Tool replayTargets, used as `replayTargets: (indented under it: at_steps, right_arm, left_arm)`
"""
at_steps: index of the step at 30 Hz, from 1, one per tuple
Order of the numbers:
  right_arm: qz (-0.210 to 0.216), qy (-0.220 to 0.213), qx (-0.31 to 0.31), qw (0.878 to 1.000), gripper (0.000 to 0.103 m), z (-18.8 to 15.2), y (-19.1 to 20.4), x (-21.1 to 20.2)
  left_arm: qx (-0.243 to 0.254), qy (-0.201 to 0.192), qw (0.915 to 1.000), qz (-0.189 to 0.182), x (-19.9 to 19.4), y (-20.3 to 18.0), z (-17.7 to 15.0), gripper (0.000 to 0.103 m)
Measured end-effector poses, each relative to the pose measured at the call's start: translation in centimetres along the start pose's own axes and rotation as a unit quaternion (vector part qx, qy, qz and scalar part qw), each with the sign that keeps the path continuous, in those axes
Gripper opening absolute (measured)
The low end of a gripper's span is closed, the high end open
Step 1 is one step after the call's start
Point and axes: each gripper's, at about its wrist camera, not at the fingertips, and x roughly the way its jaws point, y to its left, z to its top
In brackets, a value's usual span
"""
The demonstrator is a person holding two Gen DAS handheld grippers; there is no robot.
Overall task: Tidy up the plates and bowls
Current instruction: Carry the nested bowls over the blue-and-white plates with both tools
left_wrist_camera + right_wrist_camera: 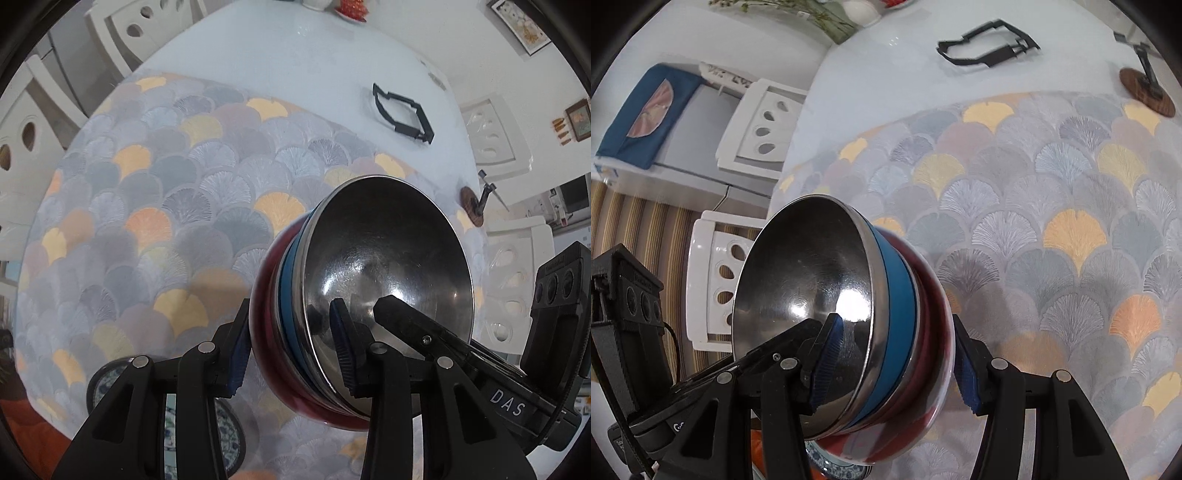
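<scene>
A stack of nested bowls hangs tilted above the table: a shiny steel bowl [384, 258] innermost, a blue-sided bowl [291, 280] around it, and a red bowl [266, 306] outermost. My left gripper [291, 350] is shut on the stack's rim, one pad inside the steel bowl and one against the red wall. My right gripper [895, 369] is shut on the opposite rim of the same stack [812, 266] in the same way. A blue-and-white patterned plate [231, 435] lies on the cloth below, mostly hidden by the fingers.
A fan-patterned cloth [166, 206] covers the near half of the white table [295, 62]. A black frame-shaped object [402, 114] and a round wooden base with a black stand [472, 206] lie further back. White chairs [757, 125] stand around the table.
</scene>
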Motion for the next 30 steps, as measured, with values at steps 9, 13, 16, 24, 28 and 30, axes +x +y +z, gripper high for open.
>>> replayTargets:
  at_steps: [9, 13, 16, 24, 28, 30]
  right_arm:
    - [-0.008, -0.022, -0.017, 1.000, 0.056, -2.0, 3.8, -1.9]
    - [-0.012, -0.028, -0.019, 0.999, 0.056, -3.2, 5.4, -2.1]
    - [-0.013, -0.027, -0.021, 0.999, 0.056, -4.1, 6.4, -1.9]
    - [-0.022, -0.019, -0.030, 0.999, 0.056, -6.4, 9.1, -0.4]
    - [-0.022, -0.010, -0.031, 0.999, 0.057, -7.6, 10.0, 0.5]
    - [-0.023, -0.006, -0.031, 0.999, 0.057, -8.2, 10.4, 1.0]
  left_arm:
    - [0.006, -0.022, 0.9997, -0.010, -3.5, 1.5, -1.4, 0.036]
    - [0.012, -0.025, 0.9995, -0.012, -4.8, 2.8, -2.2, 0.036]
    - [0.012, -0.026, 0.9995, -0.014, -5.5, 3.9, -2.7, 0.036]
    - [0.002, -0.023, 0.9996, -0.018, -6.6, 7.2, -4.4, 0.036]
    - [0.000, -0.019, 0.9997, -0.018, -6.8, 8.8, -5.3, 0.036]
    - [-0.001, -0.017, 0.9997, -0.017, -6.8, 9.5, -5.8, 0.036]
